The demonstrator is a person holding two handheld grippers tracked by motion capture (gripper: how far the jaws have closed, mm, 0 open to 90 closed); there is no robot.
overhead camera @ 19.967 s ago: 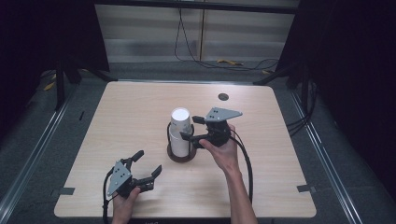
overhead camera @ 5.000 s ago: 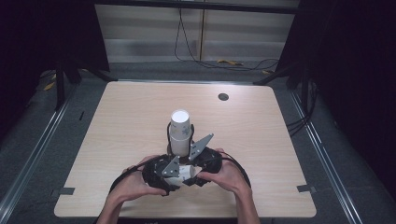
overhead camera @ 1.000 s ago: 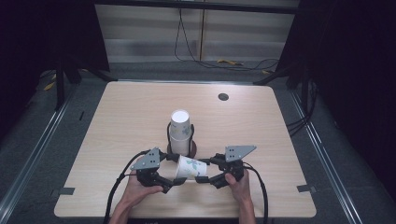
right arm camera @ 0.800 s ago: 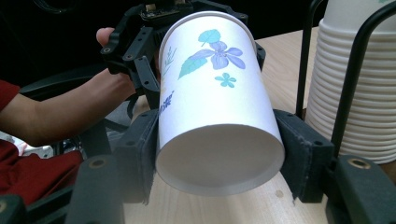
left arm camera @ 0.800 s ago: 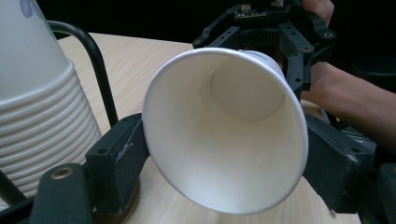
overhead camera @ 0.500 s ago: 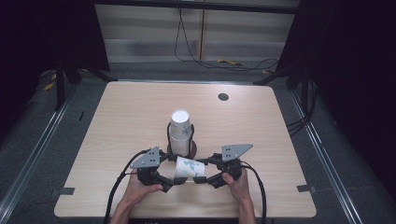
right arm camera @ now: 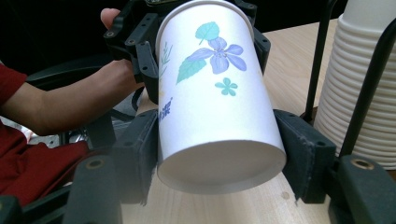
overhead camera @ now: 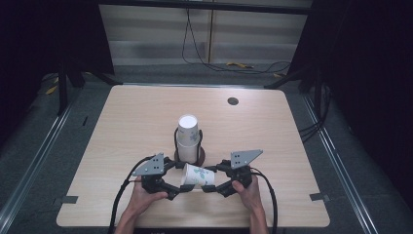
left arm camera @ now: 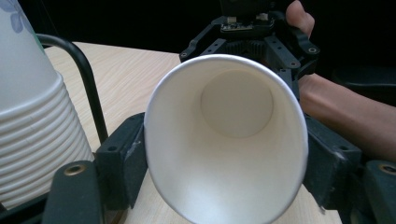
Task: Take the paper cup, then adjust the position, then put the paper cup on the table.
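A single paper cup (overhead camera: 197, 175) is being held on its side, off the counter (overhead camera: 122, 122), near the 6 o'clock edge. The left hand-held gripper (overhead camera: 178, 189) is being kept closed on the rim end, the open mouth facing its camera; the right hand-held gripper (overhead camera: 209, 187) is being kept closed on the base end. The cup stack (overhead camera: 187, 138) in its wire holder (overhead camera: 176, 141) is standing just beyond, toward 12 o'clock.

Risks being noted:
- the thin wall is being squeezed at both ends; the rim already looks slightly oval, so crushing is likely if pressure is raised
- the cup is being shared; an uneven release may drop it
- the stack is close; a swing toward 12 o'clock may knock it
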